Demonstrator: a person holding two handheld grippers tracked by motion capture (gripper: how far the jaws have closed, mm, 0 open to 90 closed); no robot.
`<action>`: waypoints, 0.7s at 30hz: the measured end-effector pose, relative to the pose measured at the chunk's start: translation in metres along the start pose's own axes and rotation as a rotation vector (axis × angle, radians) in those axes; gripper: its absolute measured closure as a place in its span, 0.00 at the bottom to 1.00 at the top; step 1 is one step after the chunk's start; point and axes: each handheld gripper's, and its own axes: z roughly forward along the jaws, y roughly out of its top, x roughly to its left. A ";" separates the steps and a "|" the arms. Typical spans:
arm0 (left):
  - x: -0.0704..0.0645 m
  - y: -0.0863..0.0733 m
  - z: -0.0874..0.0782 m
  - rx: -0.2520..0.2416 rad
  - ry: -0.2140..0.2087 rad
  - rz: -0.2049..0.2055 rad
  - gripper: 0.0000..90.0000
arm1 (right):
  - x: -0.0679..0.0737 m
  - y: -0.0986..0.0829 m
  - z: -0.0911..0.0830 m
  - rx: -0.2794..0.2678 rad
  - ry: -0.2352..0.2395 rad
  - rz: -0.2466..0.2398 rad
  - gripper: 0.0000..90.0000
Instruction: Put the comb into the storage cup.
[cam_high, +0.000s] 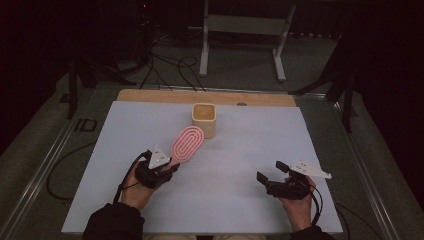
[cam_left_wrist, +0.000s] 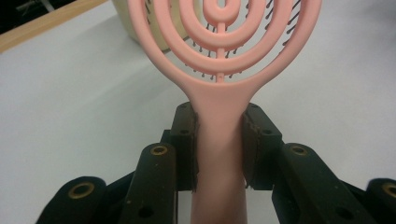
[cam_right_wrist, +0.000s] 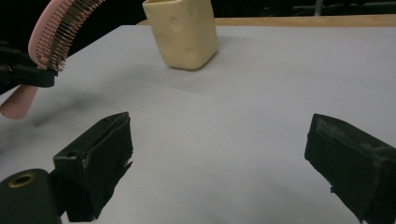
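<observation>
The pink plastic hairbrush with looped oval ribs (cam_high: 187, 143) is lifted off the white tabletop (cam_high: 240, 165), its handle pinched between the jaws of the left claw (cam_high: 170, 168), its head reaching toward the cream squarish cup (cam_high: 204, 120) that stands near the far middle. Brush head and cup look close; whether they touch, I cannot tell. The right claw (cam_high: 268, 176) hovers well apart at the near right, jaws spread wide and holding nothing. A wooden strip (cam_high: 150, 96) edges the far side. Beyond, the dim room shows grey floor, loose black cables (cam_high: 170, 67) and a white metal stand (cam_high: 242, 35).
</observation>
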 end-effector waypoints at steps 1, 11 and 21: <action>0.000 0.001 0.001 0.001 0.002 0.006 0.78 | 0.000 0.002 0.002 0.001 -0.001 0.003 0.08; -0.002 0.006 0.004 -0.019 0.006 0.010 0.78 | 0.009 0.024 0.016 0.008 0.047 -0.005 0.08; -0.007 0.004 0.007 -0.022 0.004 0.015 0.78 | 0.021 0.032 0.042 0.021 0.120 -0.033 0.08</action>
